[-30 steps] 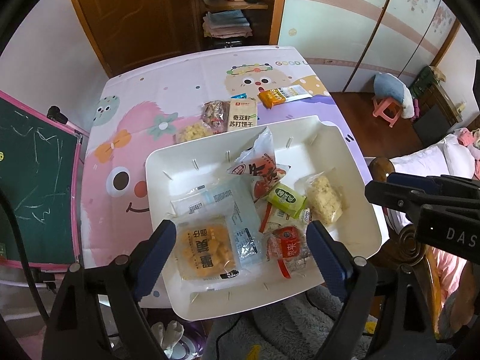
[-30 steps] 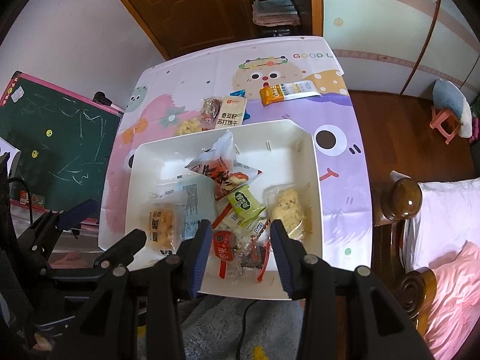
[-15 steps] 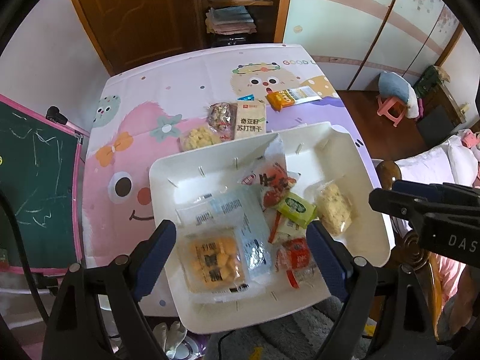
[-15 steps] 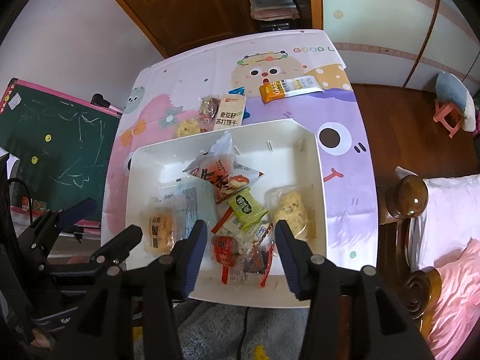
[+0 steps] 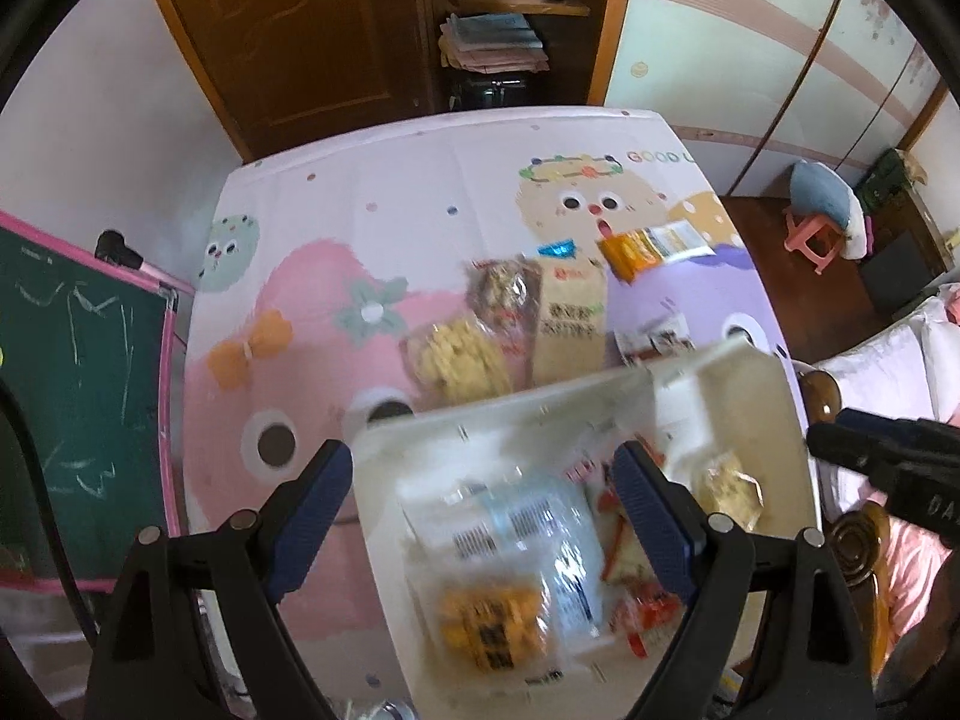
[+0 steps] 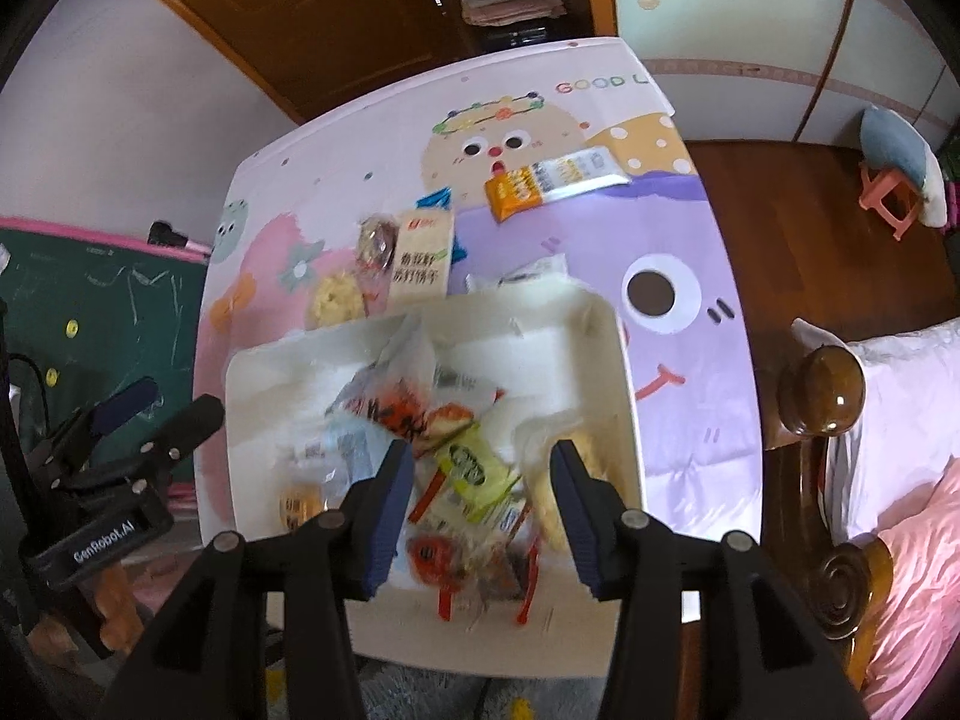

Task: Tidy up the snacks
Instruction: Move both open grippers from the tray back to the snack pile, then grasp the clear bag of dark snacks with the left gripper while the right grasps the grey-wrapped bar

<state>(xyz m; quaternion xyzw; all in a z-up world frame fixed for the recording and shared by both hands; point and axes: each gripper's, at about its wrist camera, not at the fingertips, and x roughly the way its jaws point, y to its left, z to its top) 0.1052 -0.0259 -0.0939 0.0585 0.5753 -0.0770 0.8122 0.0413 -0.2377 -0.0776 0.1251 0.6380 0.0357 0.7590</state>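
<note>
**Both grippers over the snack tray, nothing gripped**

Heavy motion blur on the near half of both views; print on most packets unreadable. The near edge of the white tray [image 6: 606, 372] is cut off behind the gripper bodies in both wrist views.

Left gripper [image 5: 480, 516]: jaws wide, pointing steeply down over the tray's near-left part. A clear packet with barcodes [image 5: 516, 528] and an orange-yellow snack packet [image 5: 486, 624] lie below the gap between the fingers; no pad appears to press on either. Left finger hangs outside the tray's left rim, over the tablecloth [image 5: 360, 192].

Right gripper [image 6: 480, 498]: jaws about half open, pads not pressing on anything that shows. Below the gap sit a green packet [image 6: 474, 468] and a round red sweet [image 6: 429, 552], with red-ended wrappers near it. A pale puffed-snack bag [image 6: 585, 450] lies just beside the right finger, partly hidden by it; touching or not, cannot tell. A red-and-white bag [image 6: 396, 402] lies further in, at tray centre.

Beyond the tray's far rim, on the tablecloth: a yellow snack bag [image 6: 336, 297], a nut-mix packet [image 6: 377, 243] and a beige cracker packet [image 6: 423, 261] side by side, a white packet [image 6: 528, 273] half hidden by the rim, a blue wrapper [image 6: 435, 199]. Further toward the far right corner, an orange-and-white bar [image 6: 552, 180].
</note>
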